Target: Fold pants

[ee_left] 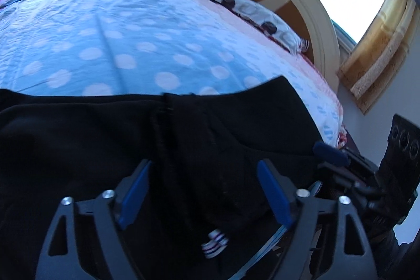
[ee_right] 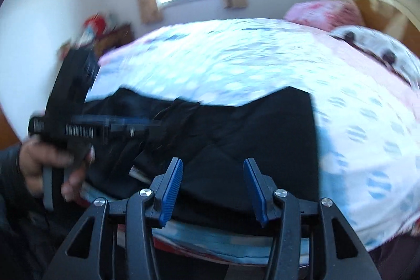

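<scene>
Black pants (ee_right: 236, 127) lie bunched across near edge of dotted bedspread (ee_right: 262, 57). Left gripper (ee_left: 204, 190) and right gripper (ee_right: 212, 188) both spread, nothing pinched — we should pinch hem corners evenly, lift together.

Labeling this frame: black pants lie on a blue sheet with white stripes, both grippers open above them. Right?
Not quite. The sheet is blue with white polka dots, not stripes; the left wrist view shows it. The rest stands: black pants on it, left gripper and right gripper open.
</scene>
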A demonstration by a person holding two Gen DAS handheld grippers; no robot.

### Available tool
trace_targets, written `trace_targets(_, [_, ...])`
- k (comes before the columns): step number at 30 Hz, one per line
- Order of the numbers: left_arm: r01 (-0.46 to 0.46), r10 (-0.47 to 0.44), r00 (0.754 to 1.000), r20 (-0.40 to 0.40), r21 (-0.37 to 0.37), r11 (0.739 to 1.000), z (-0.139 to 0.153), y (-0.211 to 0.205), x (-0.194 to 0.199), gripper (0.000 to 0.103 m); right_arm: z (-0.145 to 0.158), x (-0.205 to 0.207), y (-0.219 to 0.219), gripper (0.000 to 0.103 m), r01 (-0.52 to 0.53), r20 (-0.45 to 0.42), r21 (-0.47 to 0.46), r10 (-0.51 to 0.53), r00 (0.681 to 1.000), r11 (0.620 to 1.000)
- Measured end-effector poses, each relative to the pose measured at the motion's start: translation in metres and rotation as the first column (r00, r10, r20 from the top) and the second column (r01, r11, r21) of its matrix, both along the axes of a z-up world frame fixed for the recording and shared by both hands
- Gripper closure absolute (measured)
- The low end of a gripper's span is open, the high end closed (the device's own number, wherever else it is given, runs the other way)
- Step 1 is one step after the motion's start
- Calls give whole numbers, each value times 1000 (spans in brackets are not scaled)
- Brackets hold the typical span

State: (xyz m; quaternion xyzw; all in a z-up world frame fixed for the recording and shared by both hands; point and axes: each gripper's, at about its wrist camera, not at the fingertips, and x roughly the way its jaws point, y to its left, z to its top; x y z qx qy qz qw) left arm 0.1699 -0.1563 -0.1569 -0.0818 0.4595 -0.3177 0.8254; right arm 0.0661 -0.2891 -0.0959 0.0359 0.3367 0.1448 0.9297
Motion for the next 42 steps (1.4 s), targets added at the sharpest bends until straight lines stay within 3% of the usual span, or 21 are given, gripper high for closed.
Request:
trace_targets(2, [-21, 20, 1000, 10, 26, 999, -1, -6, 1, 25, -1, 2, -11, 52, 36, 3, 39, -36, 999, 999])
trace_targets(3, [-28, 27, 1000, 15, 33, 999, 0, -6, 1, 37, 0, 2, -14, 52, 42, 4, 54, -43, 999, 998])
trace_targets(5, [-43, 41, 999, 31, 70, 997, 0, -6, 3, 80, -1, 1, -17, 52, 48, 6, 77, -48, 999, 996])
trace_targets(6, [-33, 31, 999, 22, 67, 997, -2, -4, 2, 93, -1, 1, -17, 52, 51, 10, 81, -52, 999, 995])
trace_targets(12, [-79, 78, 996, 37, 20, 997, 10, 26, -9, 93, 5, -9, -30, 52, 77, 85, 126, -88, 992, 989])
trace_targets(18, [-183, 182, 983, 39, 36, 982, 15, 92, -23, 93, 3, -10, -22, 49, 35, 73, 143, -46, 996, 989])
trace_targets(23, [-217, 217, 976, -1, 40, 975, -4, 108, -28, 93, -10, -9, 9, 49, -59, 41, 53, 57, 998, 997])
trace_targets(26, [-217, 217, 976, 12, 57, 974, -12, 105, -26, 90, -25, 0, 24, 49, -56, -29, -53, 54, 998, 997])
trace_targets(29, [-216, 216, 976, 6, 55, 975, -12, 107, -25, 82, -31, 1, 31, 49, -48, -41, -110, 43, 998, 993])
trace_targets(30, [-217, 216, 976, 9, 59, 974, -10, 108, -25, 75, -30, 0, 31, 49, -50, -39, -113, 46, 998, 992])
trace_targets(32, [-227, 224, 974, 41, 84, 970, -4, 111, -28, 54, -28, -2, 28, 49, -42, -41, -104, 38, 998, 994])
trace_targets(33, [-248, 241, 968, 75, 103, 963, 0, 113, -32, 39, -25, -2, 25, 49, -30, -40, -95, 26, 999, 995])
trace_targets(34, [-272, 259, 958, 122, 114, 955, 7, 116, -36, 31, -21, -3, 23, 49, -20, -34, -82, 17, 999, 996])
trace_targets(38, [-284, 263, 945, 194, 91, 954, 22, 115, -43, 30, -5, -3, 23, 48, -17, -10, -37, 17, 1000, 999])
trace_targets(42, [-214, 194, 957, 215, 78, 974, 26, 95, -48, 30, -7, 7, 36, 48, -74, -47, -3, 74, 996, 997])
